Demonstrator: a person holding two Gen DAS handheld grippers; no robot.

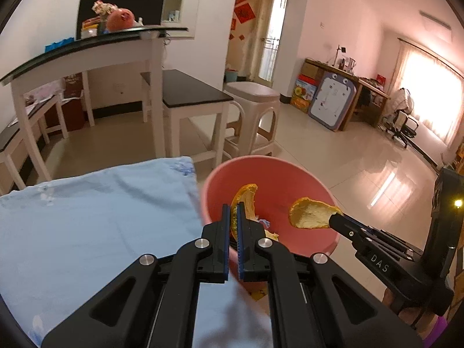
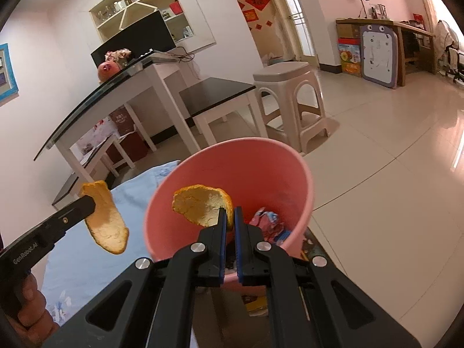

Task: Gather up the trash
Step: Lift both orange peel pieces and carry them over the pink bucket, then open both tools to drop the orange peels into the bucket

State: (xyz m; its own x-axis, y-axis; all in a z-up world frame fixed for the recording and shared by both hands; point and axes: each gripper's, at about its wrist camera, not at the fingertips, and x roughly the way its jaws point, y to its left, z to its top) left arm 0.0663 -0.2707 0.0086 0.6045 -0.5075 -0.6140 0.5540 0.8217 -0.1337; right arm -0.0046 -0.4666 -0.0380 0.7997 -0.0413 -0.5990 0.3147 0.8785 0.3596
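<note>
Both grippers, left gripper [image 1: 233,207] and right gripper [image 2: 230,211], keep their jaws clamped on orange peels [image 1: 245,203] [image 2: 203,206] above the pink bin [image 2: 261,156] beside the blue-clothed bench [image 1: 101,203], seemingly poised for dropping in.

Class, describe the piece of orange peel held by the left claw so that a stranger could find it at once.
Start at the pink bin beside the blue cloth. Two claws hold orange peels near it. The left claw pinches the long, narrow strip, over the cloth in the right wrist view; the right claw's peel is rounder and cupped.
</note>
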